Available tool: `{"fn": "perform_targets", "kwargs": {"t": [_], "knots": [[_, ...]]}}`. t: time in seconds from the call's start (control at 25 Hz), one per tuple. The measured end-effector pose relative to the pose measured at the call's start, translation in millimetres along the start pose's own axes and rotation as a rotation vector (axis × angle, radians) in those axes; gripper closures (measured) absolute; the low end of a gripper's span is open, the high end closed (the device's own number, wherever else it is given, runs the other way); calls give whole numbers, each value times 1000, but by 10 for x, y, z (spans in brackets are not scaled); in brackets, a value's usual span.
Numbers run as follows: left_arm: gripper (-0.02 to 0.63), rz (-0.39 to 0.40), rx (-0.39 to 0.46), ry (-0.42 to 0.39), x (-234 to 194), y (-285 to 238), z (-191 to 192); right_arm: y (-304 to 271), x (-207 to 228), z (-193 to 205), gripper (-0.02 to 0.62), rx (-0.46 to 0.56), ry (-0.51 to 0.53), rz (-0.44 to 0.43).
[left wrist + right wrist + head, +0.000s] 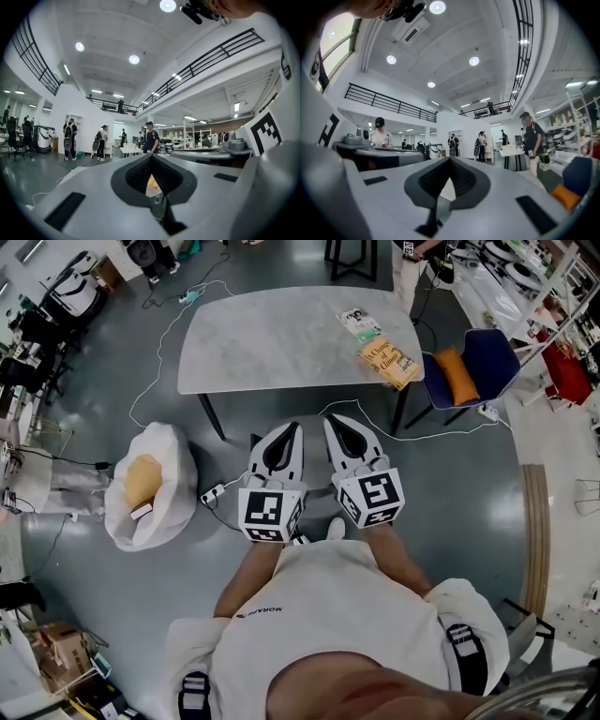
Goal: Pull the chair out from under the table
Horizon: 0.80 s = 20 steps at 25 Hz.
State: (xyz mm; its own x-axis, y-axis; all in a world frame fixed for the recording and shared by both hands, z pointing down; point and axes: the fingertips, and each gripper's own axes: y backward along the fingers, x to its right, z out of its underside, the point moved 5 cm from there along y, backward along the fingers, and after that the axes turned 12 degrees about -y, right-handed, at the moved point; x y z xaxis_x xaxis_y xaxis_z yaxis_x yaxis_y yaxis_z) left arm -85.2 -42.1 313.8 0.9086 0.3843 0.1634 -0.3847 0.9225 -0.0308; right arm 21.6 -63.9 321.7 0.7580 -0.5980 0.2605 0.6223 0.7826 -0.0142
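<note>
Left claw (292, 430) and right claw (335, 424) sit side by side in front of your chest, tips toward the counter (272, 343). Both have their jaws pressed together with nothing between them, and neither touches anything.

Your chair (492, 357) is well ahead of the right claw and off to its right, at the counter's right end. It is blue, and its seat holds an orange cushion (457, 374). From your head view the seat looks to stand just beside the counter's edge rather than beneath the top. You can also catch the chair at the lower right edge of the right gripper view.

On the counter, ahead of the right claw, lie a yellow book (389, 362) and, just beyond it, a pale booklet (359, 324), both near the right end.

Left of the left claw, a white beanbag (173, 507) slumps on the floor. A tan pillow (142, 479) lies sunk in its hollow, with a small item at the pillow's near end that you cannot identify. Between the beanbag and the left claw lies a power strip (212, 493), and a white cable (161, 352) loops across the floor past the counter's left end.

Behind the left claw and far to its left stand cardboard boxes (56, 648); what they hold cannot be made out.
</note>
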Motion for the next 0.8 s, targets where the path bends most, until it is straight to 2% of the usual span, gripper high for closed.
{"fn": "perform_targets", "kwargs": {"t": [0.52,0.8], "knots": [[601,-23,25,17,55,39,-100,157,19,-177,583,54,-34,6],[601,-30,17,32,57,104,-28,199,9,-98,583,48,-45,24]]}}
